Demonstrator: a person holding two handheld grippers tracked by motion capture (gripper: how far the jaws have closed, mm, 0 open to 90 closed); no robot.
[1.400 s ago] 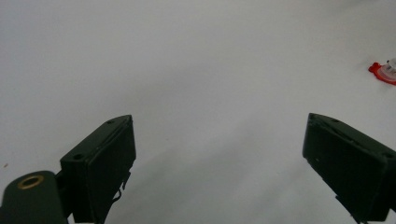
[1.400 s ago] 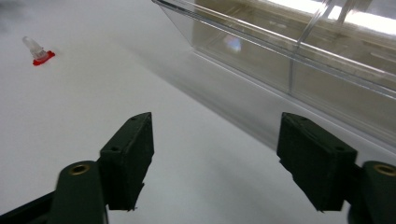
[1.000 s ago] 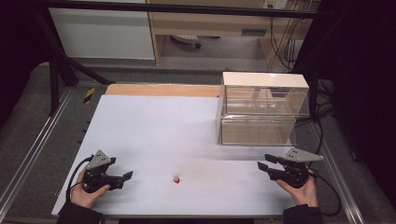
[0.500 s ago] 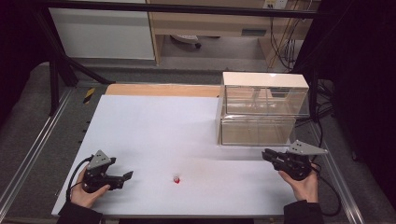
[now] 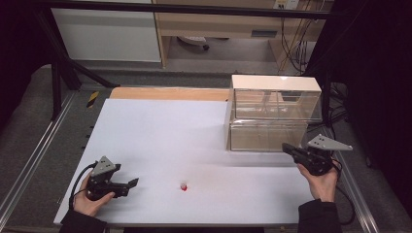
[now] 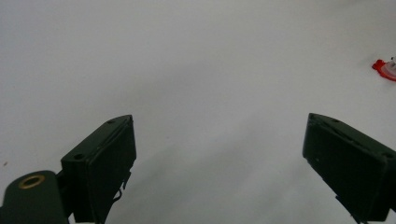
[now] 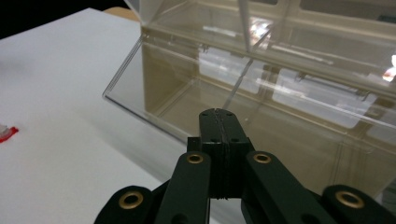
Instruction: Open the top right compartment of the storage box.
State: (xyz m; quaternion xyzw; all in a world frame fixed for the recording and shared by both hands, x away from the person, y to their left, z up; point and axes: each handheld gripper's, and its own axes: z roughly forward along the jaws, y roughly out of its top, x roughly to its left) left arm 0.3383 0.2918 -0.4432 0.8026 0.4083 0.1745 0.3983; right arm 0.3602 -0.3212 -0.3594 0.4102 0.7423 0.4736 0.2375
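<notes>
The right gripper [image 5: 287, 147] has just closed its fingers on nothing and lifted toward the lower front flap of the clear bin [image 5: 268, 137], probably to nudge that flap. The left gripper [image 5: 130, 184] rests on the white surface [image 5: 160, 131], fingers wide. The small red piece [image 5: 183, 186] lies untouched between both hands.

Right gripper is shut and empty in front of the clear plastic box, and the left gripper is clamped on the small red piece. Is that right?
Not quite. The left gripper is open and holds nothing: the left gripper view shows its jaws wide apart over bare table, with the small red piece lying well off to one side. The right gripper is indeed shut and empty in front of the clear plastic box.
</notes>
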